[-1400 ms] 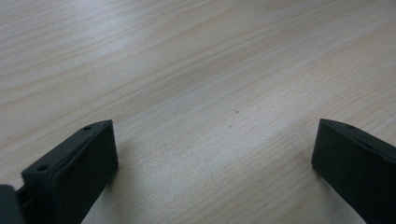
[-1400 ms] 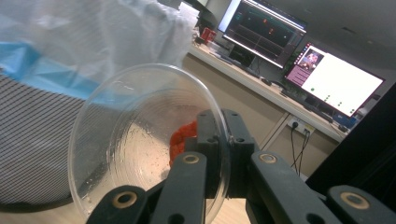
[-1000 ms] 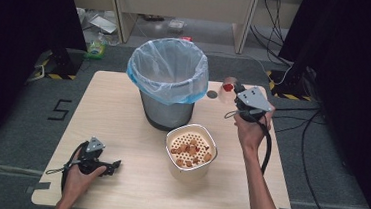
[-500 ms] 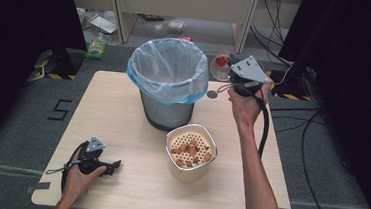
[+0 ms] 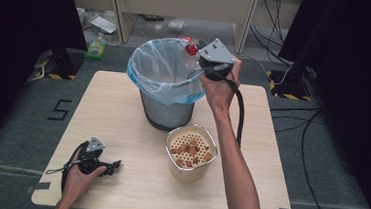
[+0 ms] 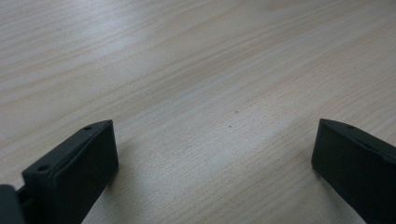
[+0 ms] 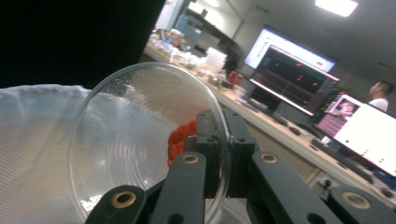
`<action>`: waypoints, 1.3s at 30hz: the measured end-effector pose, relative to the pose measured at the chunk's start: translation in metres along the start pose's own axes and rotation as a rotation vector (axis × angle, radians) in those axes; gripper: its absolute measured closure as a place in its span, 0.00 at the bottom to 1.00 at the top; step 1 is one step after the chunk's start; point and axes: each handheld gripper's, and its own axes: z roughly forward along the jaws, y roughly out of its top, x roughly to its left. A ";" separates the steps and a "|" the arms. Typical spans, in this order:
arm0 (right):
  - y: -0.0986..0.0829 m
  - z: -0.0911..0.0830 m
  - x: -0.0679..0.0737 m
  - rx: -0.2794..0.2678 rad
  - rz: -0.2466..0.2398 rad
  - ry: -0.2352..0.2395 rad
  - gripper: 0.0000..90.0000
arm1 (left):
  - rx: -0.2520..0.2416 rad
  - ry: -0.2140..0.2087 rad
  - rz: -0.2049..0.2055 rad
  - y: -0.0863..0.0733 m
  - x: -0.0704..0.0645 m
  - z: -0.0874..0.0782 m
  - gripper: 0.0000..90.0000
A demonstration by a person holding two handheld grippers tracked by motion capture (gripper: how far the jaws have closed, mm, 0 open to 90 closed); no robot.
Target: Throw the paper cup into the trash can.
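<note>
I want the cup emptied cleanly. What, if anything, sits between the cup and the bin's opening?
Nothing visible: the right gripper holds the cup tilted at the bin's rim.

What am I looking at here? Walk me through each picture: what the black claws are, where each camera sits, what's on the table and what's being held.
There is no robot: a person holds a two-jaw gripper in each hand. The high view looks down on a wooden table. On it stand a bin lined with a blue bag and a white strainer basket of orange-brown bits. The left gripper rests near the table's front edge; its own camera shows its jaws wide apart over bare wood. The right gripper is raised by the bin's rim. Its camera shows its jaws shut on the rim of a clear plastic cup, tipped sideways, with something red inside.
</note>
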 end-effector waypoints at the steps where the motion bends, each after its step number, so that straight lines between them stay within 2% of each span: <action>1: 0.001 0.004 0.004 0.007 -0.004 0.009 0.97 | 0.000 0.000 0.000 0.000 0.000 0.000 0.00; 3: 0.001 0.017 0.016 0.030 -0.008 0.035 0.96 | 0.000 0.000 -0.001 0.000 0.000 0.000 0.00; 6: 0.001 0.024 0.022 0.047 -0.006 0.050 0.95 | 0.000 0.000 0.000 0.000 0.000 0.000 0.00; 8: 0.001 0.032 0.026 0.070 0.001 0.068 0.90 | 0.000 0.000 0.000 0.000 0.000 0.000 0.00; 9: 0.000 0.038 0.030 0.110 0.009 0.077 0.84 | 0.000 0.000 0.000 0.000 0.000 0.000 0.00; 11: 0.001 0.038 0.031 0.110 0.004 0.077 0.82 | 0.000 0.000 0.000 0.000 0.000 0.000 0.00; 13: 0.001 0.039 0.031 0.114 0.024 0.088 0.76 | -0.001 0.001 0.000 0.000 0.000 0.000 0.00; 14: 0.002 0.038 0.031 0.117 0.015 0.084 0.76 | -0.002 0.002 0.000 0.000 0.000 0.000 0.00; 19: -0.004 0.027 0.017 0.141 0.057 0.075 0.72 | -0.002 0.002 0.001 0.000 -0.001 0.000 0.00; 20: -0.010 0.019 0.009 0.150 0.074 0.065 0.67 | -0.002 0.003 0.001 0.000 -0.001 0.000 0.00; 21: -0.010 0.019 0.009 0.150 0.074 0.065 0.67 | -0.002 0.003 0.001 0.000 -0.001 0.000 0.00; 22: -0.017 0.011 0.001 0.169 0.121 0.077 0.62 | -0.003 0.003 0.001 0.000 -0.001 0.000 0.00; 23: -0.017 0.011 0.001 0.169 0.121 0.077 0.62 | -0.003 0.003 0.000 0.000 -0.001 0.000 0.00; 25: -0.025 0.002 -0.009 0.196 0.165 0.076 0.58 | -0.002 0.003 0.001 0.000 -0.001 0.000 0.00; 26: -0.032 -0.008 -0.017 0.213 0.212 0.088 0.53 | -0.002 0.003 0.001 0.000 -0.001 0.000 0.00; 28: -0.035 -0.011 -0.020 0.223 0.228 0.091 0.51 | -0.002 0.003 0.001 0.000 -0.001 0.000 0.00; 33: -0.057 -0.038 -0.038 0.244 0.270 0.076 0.47 | -0.002 0.004 0.000 0.000 -0.001 0.000 0.00; 34: -0.057 -0.038 -0.038 0.244 0.270 0.076 0.47 | -0.002 0.004 -0.001 0.000 -0.001 0.000 0.00; 39: -0.078 -0.063 -0.047 0.259 0.294 0.066 0.46 | 0.000 0.003 0.002 0.000 0.000 0.000 0.00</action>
